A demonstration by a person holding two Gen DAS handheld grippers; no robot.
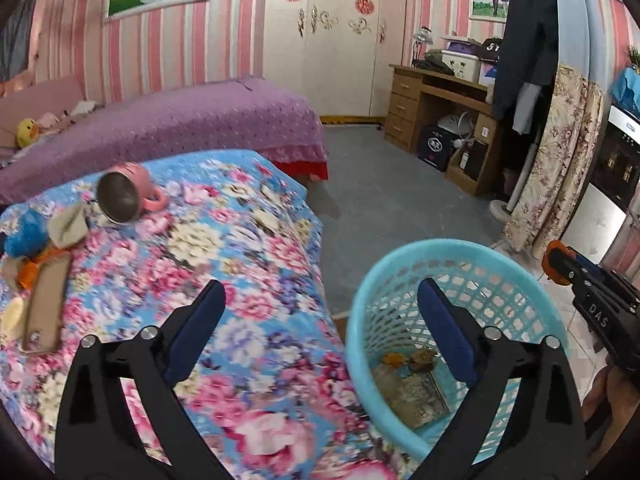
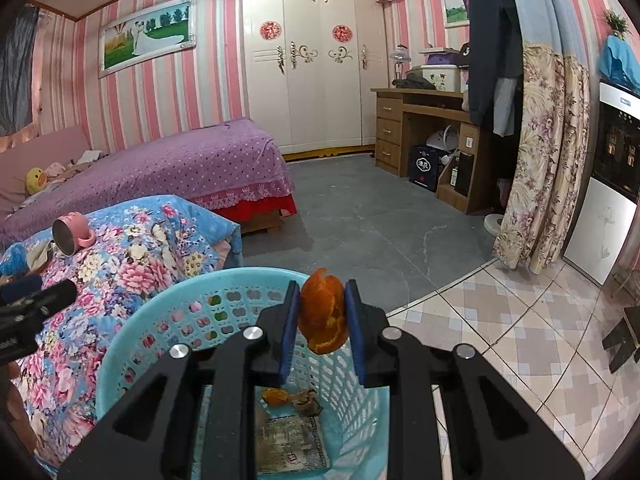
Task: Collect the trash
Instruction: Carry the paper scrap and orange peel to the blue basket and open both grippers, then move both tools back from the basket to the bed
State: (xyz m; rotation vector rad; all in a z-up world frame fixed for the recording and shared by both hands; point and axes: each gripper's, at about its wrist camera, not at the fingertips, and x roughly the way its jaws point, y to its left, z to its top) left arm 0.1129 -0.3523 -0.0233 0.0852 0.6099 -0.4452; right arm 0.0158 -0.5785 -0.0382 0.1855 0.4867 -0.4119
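A light blue plastic basket (image 1: 362, 308) (image 2: 120, 344) stands on the floor beside the floral-covered table. Inside it lie a printed wrapper (image 2: 292, 446), an orange peel scrap (image 2: 274, 396) and a brown bit (image 2: 308, 400). My right gripper (image 2: 322, 312) is shut on a curled orange peel (image 2: 322, 316), held above the basket's opening. My left gripper (image 1: 320, 312) stands open and empty, straddling the table edge and the basket's rim. The right gripper shows as a black and orange tool (image 1: 592, 292) at the right edge of the left wrist view.
On the floral cloth (image 1: 248, 320) lie a tipped pink mug (image 1: 128, 196), a blue and orange soft toy (image 1: 24, 236), a crumpled tissue (image 1: 70, 222) and a phone in a case (image 1: 44, 308). A purple bed (image 1: 180, 120), wooden desk (image 1: 436, 100) and floral curtain (image 1: 560, 160) stand beyond.
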